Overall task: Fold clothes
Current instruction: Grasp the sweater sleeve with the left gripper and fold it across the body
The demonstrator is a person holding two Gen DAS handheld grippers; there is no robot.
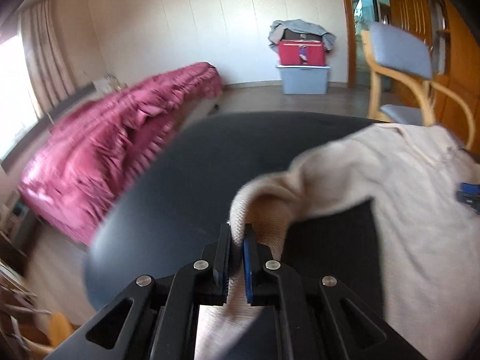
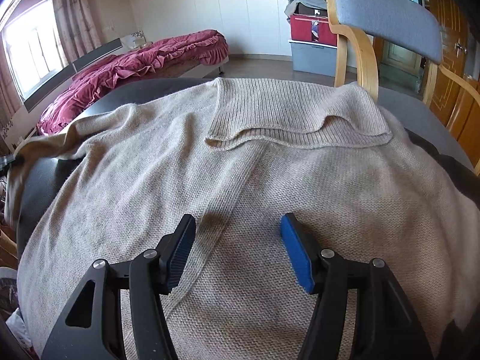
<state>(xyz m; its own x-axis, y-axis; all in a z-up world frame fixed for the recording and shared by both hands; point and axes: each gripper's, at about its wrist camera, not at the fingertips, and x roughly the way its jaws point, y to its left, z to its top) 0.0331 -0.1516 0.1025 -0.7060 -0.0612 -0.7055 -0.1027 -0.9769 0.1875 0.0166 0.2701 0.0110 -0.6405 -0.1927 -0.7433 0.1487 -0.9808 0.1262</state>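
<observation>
I'm in a bedroom with a pale panelled wall, a low bed [image 2: 135, 60] under a rumpled crimson cover by the window, a wooden chair [image 2: 387, 12] with a grey padded back pulled up close, and a red box on a grey storage tub [image 2: 312, 57] against the far wall. In front of me is a dark round table [image 1: 186, 180], and spread across most of it lies the beige knit sweater [image 2: 240, 165], collar at the far edge, body running back toward me. By my reckoning I'm on the first fold, bringing a sleeve in over the body. The sleeve [image 1: 270, 198] is lifted off the tabletop and arches up from the shoulder on my left side. My left gripper [image 1: 238, 258] points forward and slightly down over the table, jaws clamped tight on the ribbed cuff, cloth bunched between the pads. My right gripper [image 2: 238, 249] hovers low over the middle of the sweater, aimed toward the collar, jaws spread wide and holding nothing; whether the tips touch the knit I can't tell. Next, I'd say, the left needs to carry that cuff across the chest and lay it flat without dragging the body, while the right pins the fabric down or goes for the other sleeve, which I can't see from here.
</observation>
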